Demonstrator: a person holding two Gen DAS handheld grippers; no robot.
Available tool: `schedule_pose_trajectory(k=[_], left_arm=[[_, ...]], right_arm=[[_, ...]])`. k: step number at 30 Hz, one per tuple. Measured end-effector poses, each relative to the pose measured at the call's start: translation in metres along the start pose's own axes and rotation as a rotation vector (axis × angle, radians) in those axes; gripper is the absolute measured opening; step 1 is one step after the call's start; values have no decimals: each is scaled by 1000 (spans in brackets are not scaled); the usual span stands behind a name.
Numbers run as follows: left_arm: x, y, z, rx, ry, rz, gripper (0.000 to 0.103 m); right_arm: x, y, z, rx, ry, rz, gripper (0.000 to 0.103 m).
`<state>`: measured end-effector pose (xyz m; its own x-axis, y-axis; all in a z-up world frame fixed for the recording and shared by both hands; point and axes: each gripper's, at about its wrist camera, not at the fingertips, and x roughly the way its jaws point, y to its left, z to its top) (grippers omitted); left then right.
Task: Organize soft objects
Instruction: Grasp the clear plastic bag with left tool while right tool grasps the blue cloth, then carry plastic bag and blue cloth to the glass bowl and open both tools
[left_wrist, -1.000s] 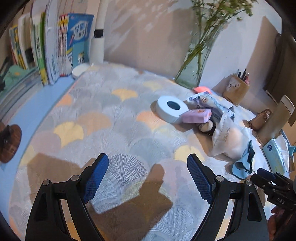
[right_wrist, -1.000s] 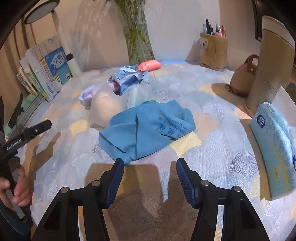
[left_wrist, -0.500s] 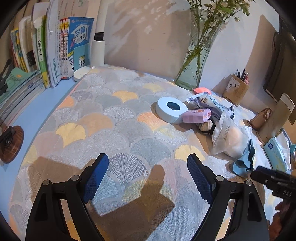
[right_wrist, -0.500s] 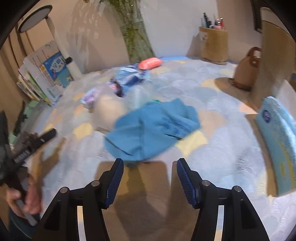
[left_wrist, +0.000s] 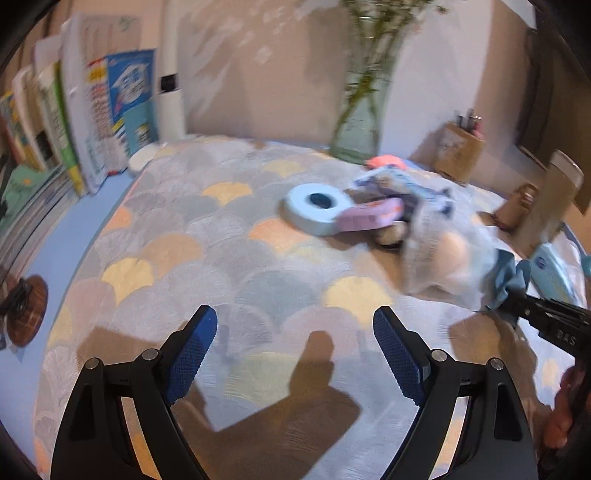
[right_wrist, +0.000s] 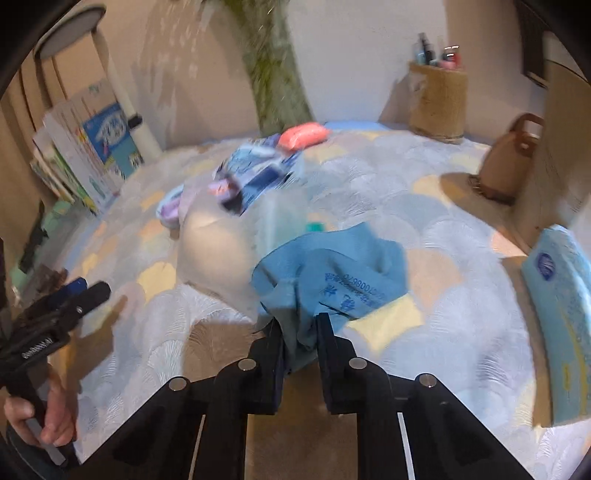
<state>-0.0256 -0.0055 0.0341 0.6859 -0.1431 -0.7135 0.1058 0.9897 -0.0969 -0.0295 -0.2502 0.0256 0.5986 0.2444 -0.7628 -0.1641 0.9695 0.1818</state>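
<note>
A crumpled blue cloth (right_wrist: 332, 266) with dark print lies on the patterned bedspread (right_wrist: 424, 206). My right gripper (right_wrist: 299, 332) is shut on the cloth's near corner, which bunches between the black fingers. From the left wrist view the same cloth (left_wrist: 508, 275) shows at the right with the right gripper's tip on it. My left gripper (left_wrist: 295, 339) hovers open over bare bedspread (left_wrist: 166, 240), nothing between its blue pads. Behind the cloth sits a pile: a clear bag with a pale soft item (right_wrist: 218, 247), a blue-white packet (right_wrist: 255, 173), a pink pack (left_wrist: 369, 218), a white tape roll (left_wrist: 317, 208).
A blue tissue pack (right_wrist: 561, 325) lies at the right beside a tall beige container (right_wrist: 565, 147). A brown pouch (right_wrist: 509, 162), pen holder (right_wrist: 437, 99) and glass vase (left_wrist: 362, 122) line the back wall. Books (left_wrist: 92, 122) stand at the left. A person's hand (right_wrist: 48, 417) holds the left gripper.
My right gripper advanced onto the blue cloth and its jaws went from half open to shut on the cloth's corner. The left gripper drifted slightly and stayed open.
</note>
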Motion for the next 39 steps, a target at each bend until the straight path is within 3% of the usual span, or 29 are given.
schedule_pose_trajectory(k=[4, 7, 14, 15, 17, 18, 19, 20, 26, 27, 29, 31, 33, 39], left_arm=[[-9, -41, 13, 68, 16, -78, 86], [2, -74, 24, 121, 42, -123, 86], [59, -116, 37, 162, 116, -112, 84], [62, -119, 37, 167, 116, -106, 83], [67, -120, 36, 167, 125, -128, 68], [68, -119, 35, 163, 124, -139, 64], [67, -119, 34, 163, 118, -150, 54], [67, -118, 33, 167, 111, -162, 50], [45, -118, 26, 171, 74, -188, 43], [38, -116, 24, 162, 62, -196, 43], [27, -112, 21, 150, 44, -205, 43], [15, -108, 18, 141, 27, -205, 43], [4, -103, 15, 126, 18, -213, 43], [-28, -105, 18, 121, -28, -231, 42]], right_arm=[[-20, -22, -4, 29, -33, -22, 15], [-32, -34, -6, 53, -26, 37, 15], [-38, -52, -13, 59, 51, 65, 15], [-33, -53, -12, 49, 72, 52, 18], [-25, -55, -9, 33, 97, 11, 28], [-22, -55, -8, 25, 101, 0, 42], [-18, -56, -6, 18, 98, -2, 58], [-15, -56, -4, 14, 87, -1, 62], [4, -53, 5, 0, 70, -12, 64], [4, -50, 4, -14, 66, -24, 64], [3, -47, 1, -35, 60, -57, 52], [1, -43, -1, -57, 53, -66, 25], [-4, -40, -5, -58, 49, -46, 16], [-39, -28, -15, -17, -7, 55, 14]])
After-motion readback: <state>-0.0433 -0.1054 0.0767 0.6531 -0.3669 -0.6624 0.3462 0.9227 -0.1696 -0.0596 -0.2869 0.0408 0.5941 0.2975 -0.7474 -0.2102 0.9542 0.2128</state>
